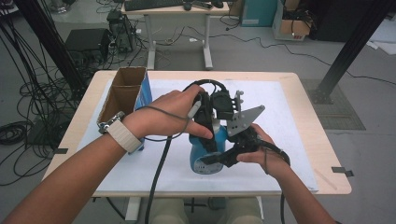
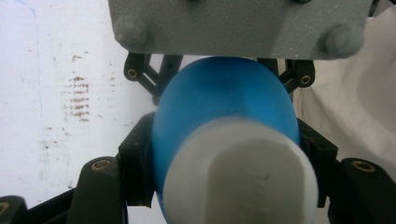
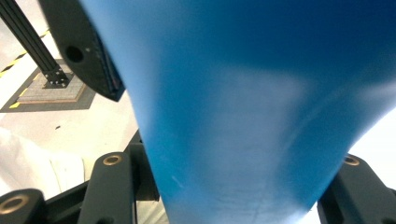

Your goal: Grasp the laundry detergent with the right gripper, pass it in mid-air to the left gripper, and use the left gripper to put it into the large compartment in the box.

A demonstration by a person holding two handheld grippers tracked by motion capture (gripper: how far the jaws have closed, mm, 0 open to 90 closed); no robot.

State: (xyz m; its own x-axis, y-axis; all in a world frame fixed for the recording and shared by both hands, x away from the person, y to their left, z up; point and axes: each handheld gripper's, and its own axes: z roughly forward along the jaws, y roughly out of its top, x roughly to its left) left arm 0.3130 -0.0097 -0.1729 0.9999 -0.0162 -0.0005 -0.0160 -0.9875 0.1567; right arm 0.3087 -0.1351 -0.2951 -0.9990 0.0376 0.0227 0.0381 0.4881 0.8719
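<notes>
While both hands meet over the middle of the white mat (image 1: 280, 140), a blue bottle (image 1: 205, 156) sits between the two grippers. The bottle is in front of the cardboard box (image 1: 122, 95), a little to its right, closer to the person. It has a white cap (image 2: 243, 177). The left gripper (image 1: 208, 126) comes down on the bottle from above. Seen from the left gripper view, its black jaws press on both sides of the blue part just behind the cap, so they are clamped on the bottle. The right gripper (image 1: 224, 156) reaches in from the right, low down by the wide end of the bottle. Seen from the right gripper view, the blue bottle (image 3: 243, 116) sits tight between its two jaws, so they are clamped on it too. A grey plate (image 1: 245, 119) sits on top of the right gripper. The box stands open at the left edge of the mat, well apart from the bottle. Black cables hang down from both grippers toward the person.
</notes>
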